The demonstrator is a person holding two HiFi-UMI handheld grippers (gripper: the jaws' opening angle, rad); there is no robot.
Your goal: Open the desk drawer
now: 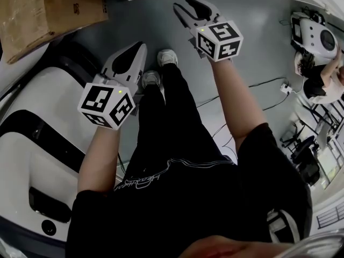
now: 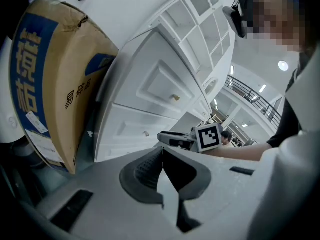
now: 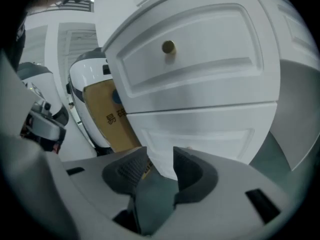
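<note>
Right gripper [image 3: 160, 155]: jaws parted, nothing held.
Left gripper [image 2: 162, 158]: jaws closed, empty.
Risk: small knob [image 3: 168, 47] on drawer [image 3: 215, 59] may be missed, or slipped off when pulled.

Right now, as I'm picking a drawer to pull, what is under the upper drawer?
A second shut white drawer. From the right gripper view, the fingers of the right gripper cover most of its knob; its contents cannot be seen.

Cardboard box [image 2: 60, 74], side panel: black print "易碎" | same box, blue band: large white characters, not legible | black shirt [image 1: 188, 208], chest: white lettering, too small to read
</note>
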